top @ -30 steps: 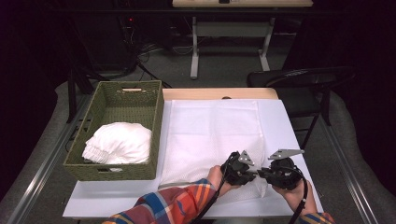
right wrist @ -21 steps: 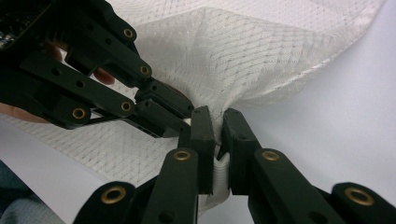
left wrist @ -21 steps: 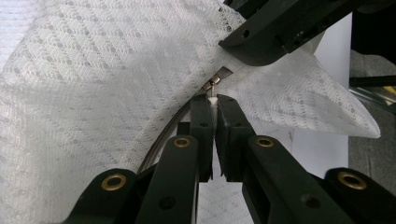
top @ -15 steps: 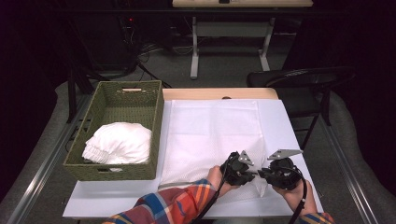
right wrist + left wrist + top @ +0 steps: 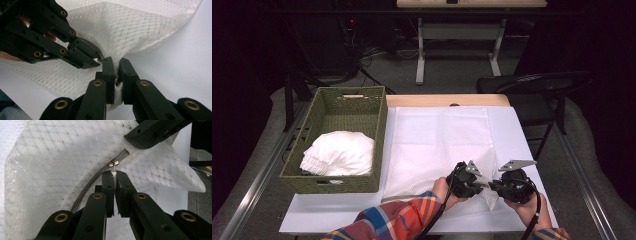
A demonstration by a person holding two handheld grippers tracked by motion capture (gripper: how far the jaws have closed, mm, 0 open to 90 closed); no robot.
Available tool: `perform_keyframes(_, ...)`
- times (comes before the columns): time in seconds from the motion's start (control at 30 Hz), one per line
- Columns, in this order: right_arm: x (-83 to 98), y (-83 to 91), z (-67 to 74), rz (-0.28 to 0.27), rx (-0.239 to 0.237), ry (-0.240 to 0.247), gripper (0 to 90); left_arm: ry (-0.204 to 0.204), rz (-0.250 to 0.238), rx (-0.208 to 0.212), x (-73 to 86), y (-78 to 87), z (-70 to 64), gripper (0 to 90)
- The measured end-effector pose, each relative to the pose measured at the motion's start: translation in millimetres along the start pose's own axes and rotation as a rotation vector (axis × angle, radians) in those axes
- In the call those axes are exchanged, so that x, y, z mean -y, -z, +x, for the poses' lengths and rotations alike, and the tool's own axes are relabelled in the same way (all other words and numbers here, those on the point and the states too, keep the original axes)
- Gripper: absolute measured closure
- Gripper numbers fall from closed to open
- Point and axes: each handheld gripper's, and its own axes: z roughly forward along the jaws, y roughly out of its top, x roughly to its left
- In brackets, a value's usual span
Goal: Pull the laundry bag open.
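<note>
At lower right of the high view, the left gripper (image 5: 477,184) pinches the zipper pull (image 5: 114,166) of the white mesh bag (image 5: 437,145); the right gripper (image 5: 494,186) clamps the bag's corner; draw the pull steadily along the zipper track (image 5: 87,190), keeping fabric taut

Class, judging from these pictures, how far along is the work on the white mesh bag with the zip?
Done: one white bundle already lies in the green woven basket. In hand: the left gripper pinches the zip's pull tab on the white mesh bag, and the right gripper clamps the bag's corner. Left: likely running the zip along.
</note>
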Motion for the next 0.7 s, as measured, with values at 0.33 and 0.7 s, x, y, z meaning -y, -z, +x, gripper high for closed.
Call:
perform_keyframes(0.33,0.2,0.1,-0.9,0.003,0.007,0.004,84.4,0.005,0.012,-0.006,2.7,4.5,2.7,86.1)
perform_keyframes(0.7,1.4,0.1,-3.5,0.016,0.031,-0.008,84.3,0.040,0.019,-0.015,15.6,13.8,12.0,86.1)
